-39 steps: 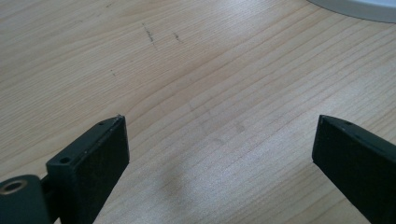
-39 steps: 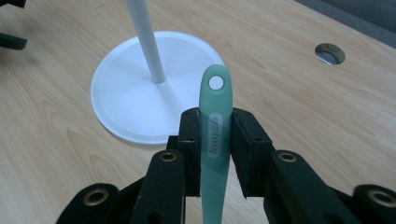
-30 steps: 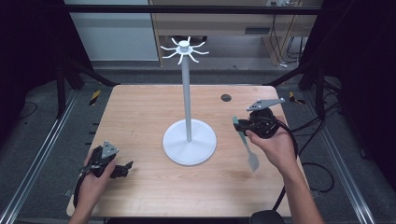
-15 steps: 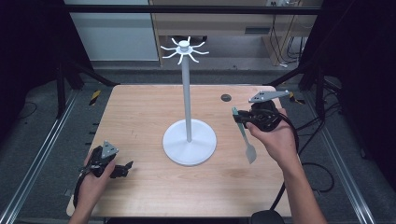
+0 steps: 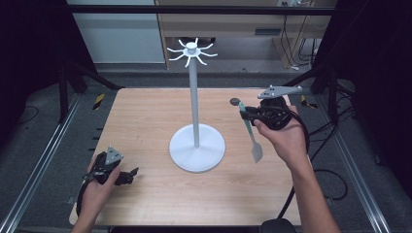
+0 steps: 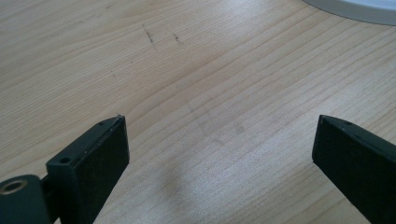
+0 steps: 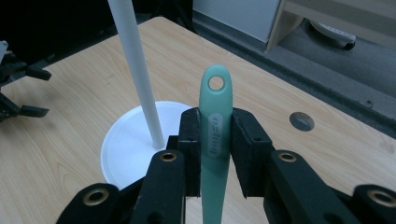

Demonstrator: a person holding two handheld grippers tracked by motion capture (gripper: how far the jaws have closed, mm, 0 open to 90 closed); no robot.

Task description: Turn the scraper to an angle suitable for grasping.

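- Two claws are at work: the right claw [image 7: 215, 154] pinches a pale green spatula [image 7: 214, 140] by its handle, the jaws pressed flat against either side of it.
- Seen from the right gripper view, the handle's end with its round hanging hole stands up beyond the jaw tips, and faint lettering shows on the part between the pads.
- From the high view, the right claw [image 5: 244, 112] is held up above the right side of the counter [image 5: 145, 121], and the spatula [image 5: 250, 136] hangs from it at a slant — blade lowest, towards the person.
- Whether the blade clears the wood or grazes it is hard to judge from above; it looks lifted free.
- A white stand [image 5: 196, 107] rises just left of the spatula: a round base on the counter, a thin pole, and a crown of curved hooks at the top.
- That pole [image 7: 137, 70] passes close beside the handle in the right gripper view, a little farther off than the spatula and apart from it.
- A small dark round disc [image 5: 235, 101] sits in the counter behind the right claw.
- Well apart, at the near left corner, the left claw [image 5: 130, 175] lies low in the person's left hand [image 5: 97, 187].
- Its jaws stand spread wide over bare wood in the left gripper view, with nothing between them — the rim of the stand's base [image 6: 355, 7] shows at the top right.
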